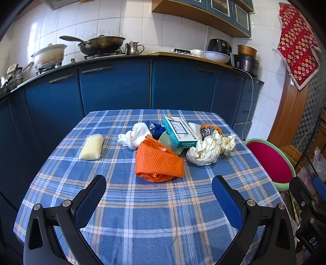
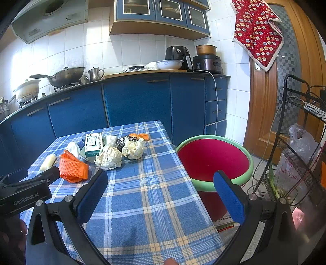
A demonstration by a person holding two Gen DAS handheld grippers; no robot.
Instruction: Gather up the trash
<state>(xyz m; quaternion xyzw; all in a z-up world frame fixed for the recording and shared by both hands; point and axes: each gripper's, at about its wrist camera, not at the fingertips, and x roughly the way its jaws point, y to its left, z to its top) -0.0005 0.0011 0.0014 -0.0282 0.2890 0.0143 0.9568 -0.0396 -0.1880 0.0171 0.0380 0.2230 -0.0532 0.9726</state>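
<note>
Left gripper [image 1: 159, 195] is facing the trash pile head-on, jaws spread wide and empty.

The orange mesh bag [image 1: 158, 162] is lying nearest, straight ahead of its fingers on the plaid tablecloth [image 1: 142, 220], long axis running crosswise to them; the right gripper [image 2: 161, 195], also gaping and holding nothing, is sitting farther off, angled toward the red basin [image 2: 212, 161] beside the table.

White tiled walls [image 2: 130, 49] catch bright daylight. Along the far side runs a row of blue base cabinets [image 1: 114, 85] under a dark counter, with blue glass-fronted wall cabinets [image 2: 161, 12] above. A range hood [image 2: 49, 18] hangs far left. On the right stands a wooden door [image 2: 262, 114] with a red patterned cloth [image 2: 256, 32] draped over it, and a black wire rack [image 2: 301, 130] nearer.
</note>
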